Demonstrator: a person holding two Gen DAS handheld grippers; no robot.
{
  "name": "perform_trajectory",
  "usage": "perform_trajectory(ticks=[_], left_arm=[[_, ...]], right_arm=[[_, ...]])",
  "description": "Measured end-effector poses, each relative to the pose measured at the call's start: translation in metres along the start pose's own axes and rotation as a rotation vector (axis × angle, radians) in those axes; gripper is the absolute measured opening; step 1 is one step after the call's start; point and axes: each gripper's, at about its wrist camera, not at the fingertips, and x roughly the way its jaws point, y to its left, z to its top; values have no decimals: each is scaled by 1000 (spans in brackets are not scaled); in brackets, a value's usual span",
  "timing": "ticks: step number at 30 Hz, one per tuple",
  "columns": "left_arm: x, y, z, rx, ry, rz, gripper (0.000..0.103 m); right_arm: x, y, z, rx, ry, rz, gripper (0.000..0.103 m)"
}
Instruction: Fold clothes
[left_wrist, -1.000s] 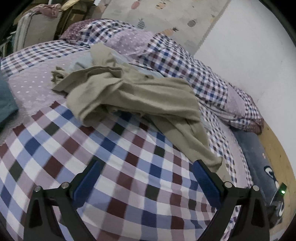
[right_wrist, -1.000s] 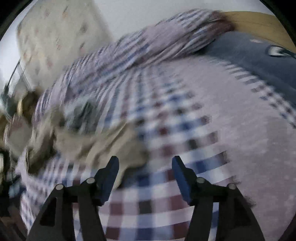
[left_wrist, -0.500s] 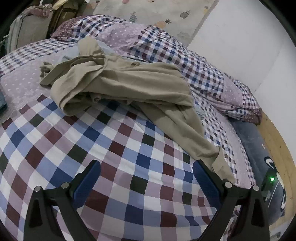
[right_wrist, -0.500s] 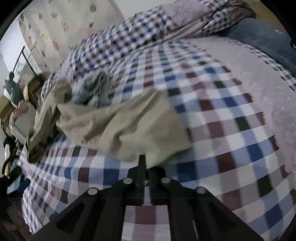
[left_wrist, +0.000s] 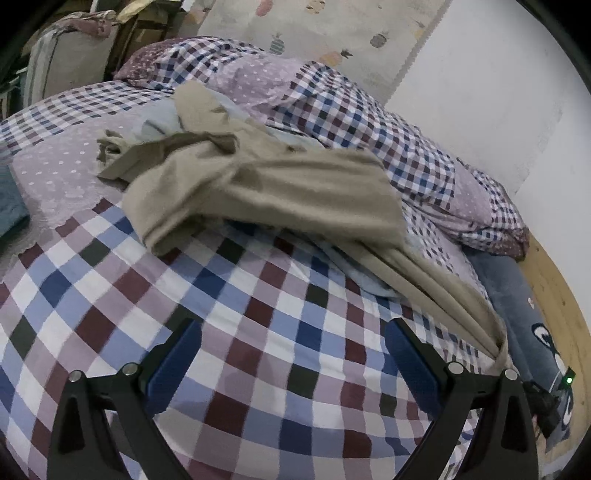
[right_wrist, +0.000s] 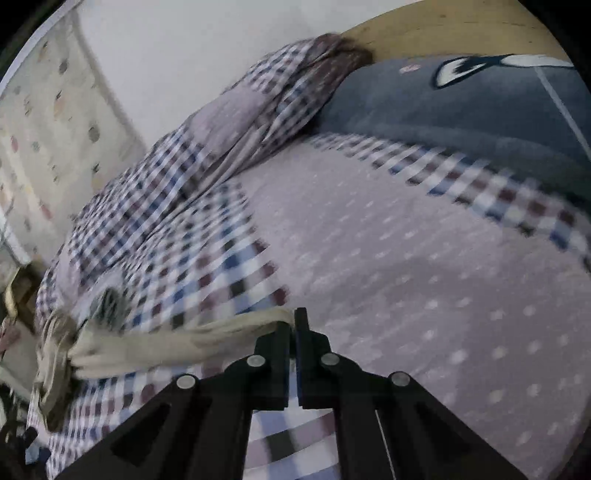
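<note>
Right gripper (right_wrist: 294, 332) jaws clamped on crumpled khaki cloth garment (left_wrist: 258, 184) end; left gripper (left_wrist: 293, 354) jaws wide open, empty over checked bed (left_wrist: 258, 332): pull taut, then pinch the near-left edge.

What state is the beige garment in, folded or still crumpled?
Crumpled: beige garment lies bunched on the bed, one end pinched in the right gripper.

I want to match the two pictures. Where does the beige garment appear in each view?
Left wrist: beige garment heaped at centre, one end trailing to lower right.
Right wrist: a stretched strip at lower left, pinched by the right gripper.
Shared landmark: the checked bedsheet.
</note>
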Motion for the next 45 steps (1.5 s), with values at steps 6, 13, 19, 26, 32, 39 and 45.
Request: perform_trajectory(ticks=[6, 13, 19, 26, 32, 39, 45], left_arm=[[-13, 16, 10, -23, -45, 1, 101], [-21, 41, 20, -31, -54, 33, 101], [-21, 43, 26, -41, -60, 38, 101], [-20, 24, 24, 38, -62, -16, 101], [-14, -12, 19, 171, -103, -137, 84], [7, -20, 23, 179, -86, -116, 63], [27, -19, 25, 158, -51, -91, 40]], right_arm=[[-30, -61, 26, 145, -148, -261, 0], [-28, -109, 10, 312, -82, -478, 5], [-42, -57, 8, 241, -120, -443, 67], [-53, 41, -24, 109, -103, -152, 77], [-25, 152, -91, -171, 39, 103, 78], [-3, 216, -153, -511, 114, 245, 78], [4, 197, -149, -424, 154, 284, 78]])
